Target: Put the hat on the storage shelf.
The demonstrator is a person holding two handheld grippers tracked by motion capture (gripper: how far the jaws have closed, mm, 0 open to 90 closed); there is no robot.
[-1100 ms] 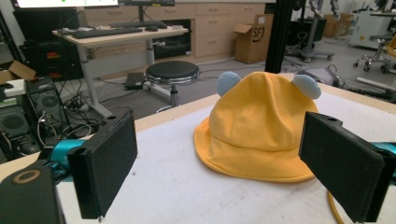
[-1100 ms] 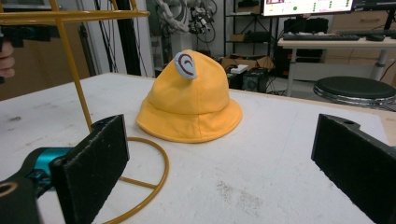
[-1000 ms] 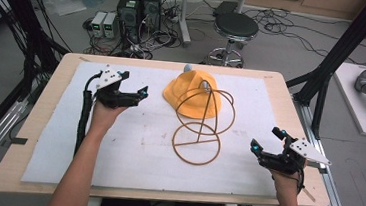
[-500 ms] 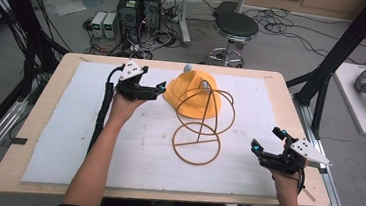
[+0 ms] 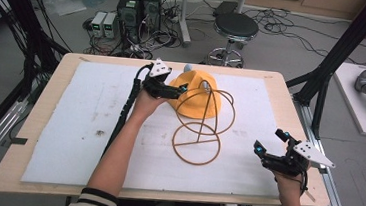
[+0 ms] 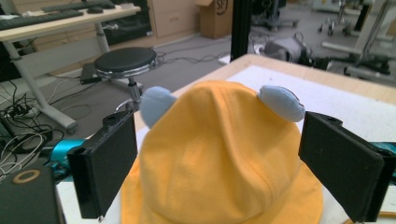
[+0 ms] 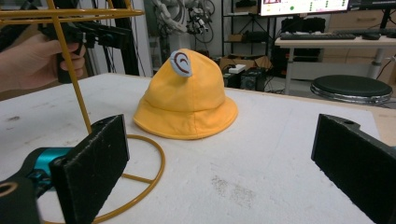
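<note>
Since half a second ago your left gripper (image 5: pixel 176 88) has slid further right across the white foam mat (image 5: pixel 69 123), and it now sits right at the near-left brim of the soft yellow fabric bucket hat with two pale blue ears (image 5: pixel 200 87). Your right gripper (image 5: pixel 267 153) hasn't budged; it waits near the table's right edge, jaws spread wide, nothing between them.

Look along the left gripper view: both black jaws stand parted, one on each side of the hat's crown (image 6: pixel 219 154), and no cloth is pinched yet. The hat rests brim-down toward the far middle of the mat, just behind the thin orange wire stand with a round base ring (image 5: pixel 196 143), whose upper hoop arcs over it in the high view.

I'd judge this hat light and floppy. It looks like cotton, so it should crumple under the pads rather than resist, and it won't slip much. Squeezing the crown dead centre would likely just collapse it. You'd do better to take the brim, or a fold low on the crown, where the stitched cloth doubles up. Mind the wire stand, too: it looks light and could tip if the hat snags its hoop on the way up.
</note>
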